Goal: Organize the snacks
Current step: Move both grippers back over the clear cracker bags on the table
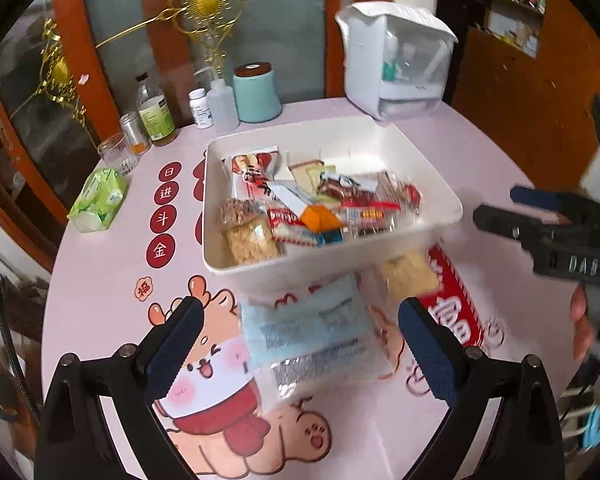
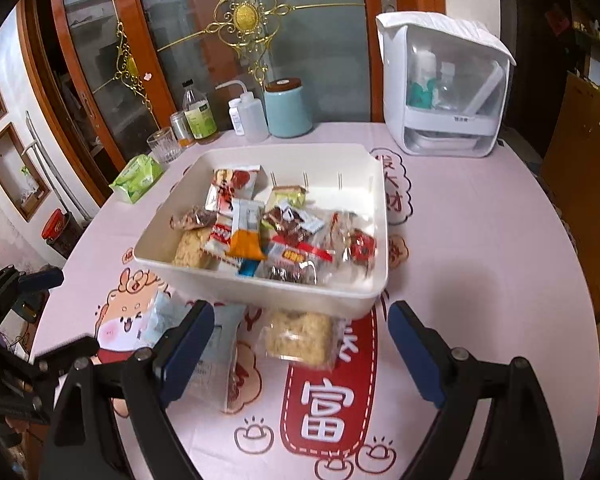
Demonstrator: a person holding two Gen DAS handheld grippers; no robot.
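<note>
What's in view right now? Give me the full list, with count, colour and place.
bin: one, white, table centre, holding a heap of mixed snack packets.
rice cracker pack: one, beige in clear wrap, on the table in front of the bin.
pale blue packet: one, on the table in front of the bin, left of the cracker pack.
tissue pack: one, green, left of the bin.
glass, bottles and jars: several, back left.
canister: one, teal, behind the bin.
white case: one, back right.
left gripper: open, over the blue packet.
right gripper: open, over the cracker pack.
</note>
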